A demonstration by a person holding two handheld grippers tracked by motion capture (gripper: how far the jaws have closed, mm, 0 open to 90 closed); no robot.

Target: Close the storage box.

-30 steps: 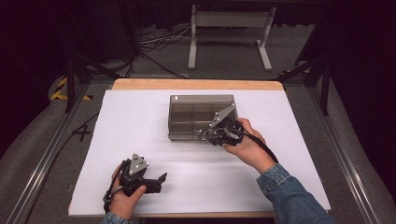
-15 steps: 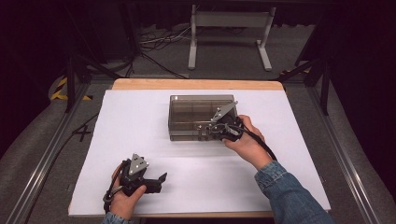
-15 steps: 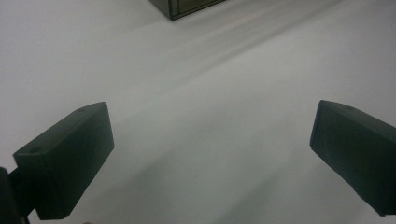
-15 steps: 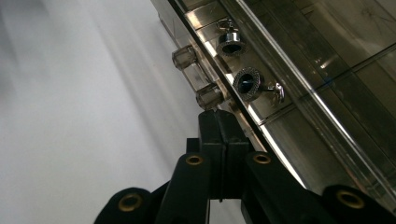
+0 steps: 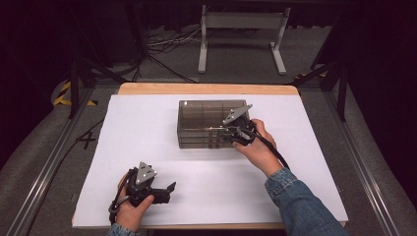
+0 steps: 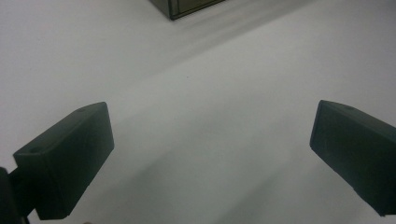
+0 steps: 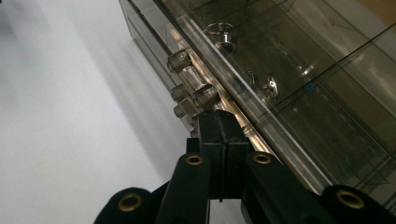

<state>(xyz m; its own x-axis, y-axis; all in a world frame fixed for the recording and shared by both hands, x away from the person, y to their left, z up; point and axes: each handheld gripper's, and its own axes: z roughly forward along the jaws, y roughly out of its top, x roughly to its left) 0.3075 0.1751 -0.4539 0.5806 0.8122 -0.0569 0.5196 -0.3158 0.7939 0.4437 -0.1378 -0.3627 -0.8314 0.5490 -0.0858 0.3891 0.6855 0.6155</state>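
1. Jaws first: those of my left gripper [image 5: 169, 188] stand wide apart with nothing between them, parked low over the near-left part of the bench [image 5: 147, 128]. In the left gripper view the white sheet [image 6: 210, 116] runs bare between the two black pads [image 6: 70, 154], and a corner of the box shows at the top edge. I judge this hand is waiting, kept out of the way so the other one has room.

2. Farther in, my right gripper [image 7: 219, 122] has its jaws pressed fully together, face to face. I cannot tell whether anything thin is caught between them. Their tips sit right at the clear hinge or latch fittings [image 7: 189, 84] along the front edge of the smoked plastic box [image 5: 209, 123].

3. Closed tips make a narrow point, which suits prodding or levering a small fitting better than open ones would. So my guess is that I'm working the lid or its catch.

4. That box sits near the middle of the bench, slightly to the right, long side facing me, lid down as far as I can see. Dividers show through the top.

5. Beyond the bench lie a grey floor, loose cables [image 5: 167, 42] and a white stand [image 5: 241, 34].
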